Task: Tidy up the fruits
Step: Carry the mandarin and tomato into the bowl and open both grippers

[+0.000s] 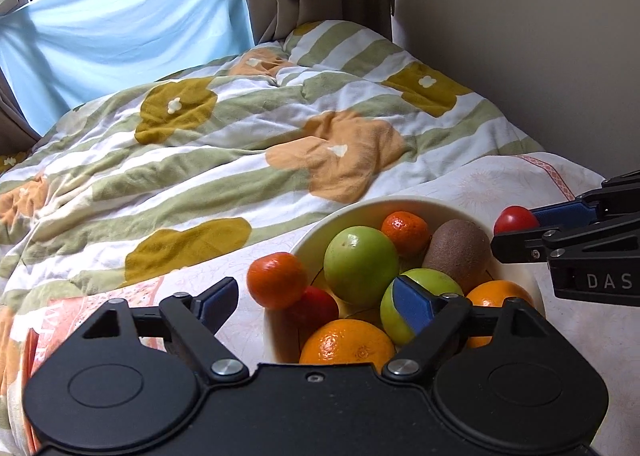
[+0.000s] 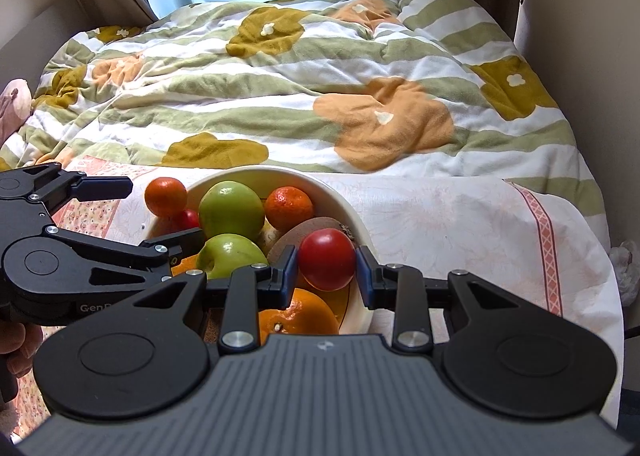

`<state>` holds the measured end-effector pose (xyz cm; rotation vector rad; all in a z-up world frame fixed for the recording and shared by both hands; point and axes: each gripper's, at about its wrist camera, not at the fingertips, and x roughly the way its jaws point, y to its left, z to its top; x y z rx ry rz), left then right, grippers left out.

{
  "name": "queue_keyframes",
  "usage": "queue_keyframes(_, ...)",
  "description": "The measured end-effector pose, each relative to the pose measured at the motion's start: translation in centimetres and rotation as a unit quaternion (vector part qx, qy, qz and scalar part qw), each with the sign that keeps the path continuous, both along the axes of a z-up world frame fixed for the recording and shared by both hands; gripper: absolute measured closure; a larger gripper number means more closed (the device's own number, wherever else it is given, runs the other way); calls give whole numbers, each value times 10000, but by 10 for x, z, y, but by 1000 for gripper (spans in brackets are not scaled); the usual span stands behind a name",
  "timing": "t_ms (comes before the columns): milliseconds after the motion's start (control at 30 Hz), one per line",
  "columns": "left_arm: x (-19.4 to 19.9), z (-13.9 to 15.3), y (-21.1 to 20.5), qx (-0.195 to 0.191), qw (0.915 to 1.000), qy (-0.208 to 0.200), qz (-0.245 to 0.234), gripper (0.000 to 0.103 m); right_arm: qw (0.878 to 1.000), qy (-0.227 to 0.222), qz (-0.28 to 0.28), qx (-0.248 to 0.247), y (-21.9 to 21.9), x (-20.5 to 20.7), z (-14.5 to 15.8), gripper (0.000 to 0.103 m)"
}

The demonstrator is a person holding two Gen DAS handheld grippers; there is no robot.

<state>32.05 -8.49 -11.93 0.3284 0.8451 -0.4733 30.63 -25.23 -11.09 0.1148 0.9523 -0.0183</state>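
Soft quilted bed, round bowl, R gripper pinching smooth tomato (glossy)

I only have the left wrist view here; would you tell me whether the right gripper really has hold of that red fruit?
Observer: Yes. In the right wrist view the right gripper has both blue pads against the red fruit.
Operator: Thank you. Is it over the bowl?
Observer: It overlaps the near right part of the bowl, in front of the kiwi; its height I cannot tell.
Operator: And beyond the bowl's right side?
Observer: Only pale patterned cloth shows there.
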Motion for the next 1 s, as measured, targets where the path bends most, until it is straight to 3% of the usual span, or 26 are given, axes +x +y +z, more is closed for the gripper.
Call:
queue_keyframes(733, -17, 14, 28, -153, 9983, -157, 533, 15, 9999, -92, 115, 33, -2, -1, -2, 55)
queue_keyframes(767, -17, 15, 28, -153, 9983, -155, 533, 15, 9999, -89, 101, 35, -1, 0, -2, 42)
queue_keyframes(800, -17, 15, 27, -145, 9984, -152, 531, 15, 9999, -63, 118, 69, -1, 0, -3, 20)
queue_keyframes(867, -18, 14, 28, -130, 9984, -148, 534, 15, 9998, -63, 131, 139, 0, -2, -3, 1)
queue_keyframes(1000, -19, 13, 29, -117, 9983, -117, 561, 15, 9998, -88, 116, 147, 1, -3, -3, 0)
